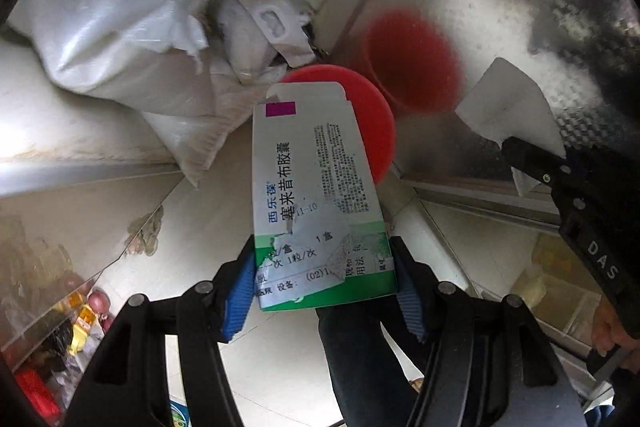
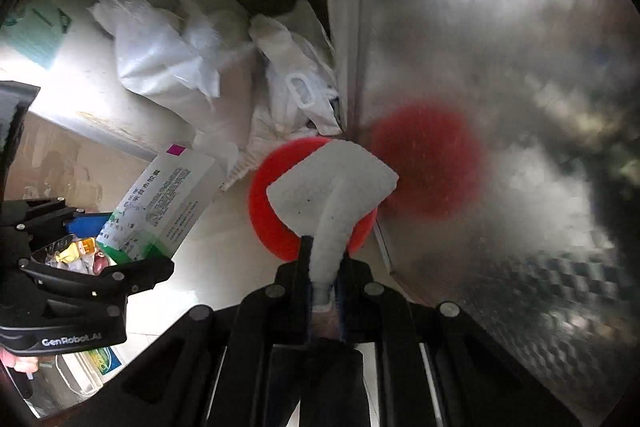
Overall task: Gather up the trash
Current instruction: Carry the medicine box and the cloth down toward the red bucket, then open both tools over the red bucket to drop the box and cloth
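Left hand-held gripper point(image 1: 326, 291) pinching a white-and-green medicine box point(image 1: 316, 195) by its lower end, blue pads point(image 1: 240, 301) on both edges. Right hand-held gripper point(image 2: 323, 281) pressed together on a white tissue point(image 2: 332, 183), which fans out past the fingertips. Red bin point(image 2: 276, 219) directly ahead of both, beside a shiny metal panel point(image 2: 500, 67) (red reflection in it). White bags point(image 1: 120, 27) piled beyond the bin, on the floor point(image 1: 208, 211).

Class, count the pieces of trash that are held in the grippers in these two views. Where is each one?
2. The medicine box sits between the left gripper fingers; the white tissue is pinched in the right gripper. Both hang above the red bin.
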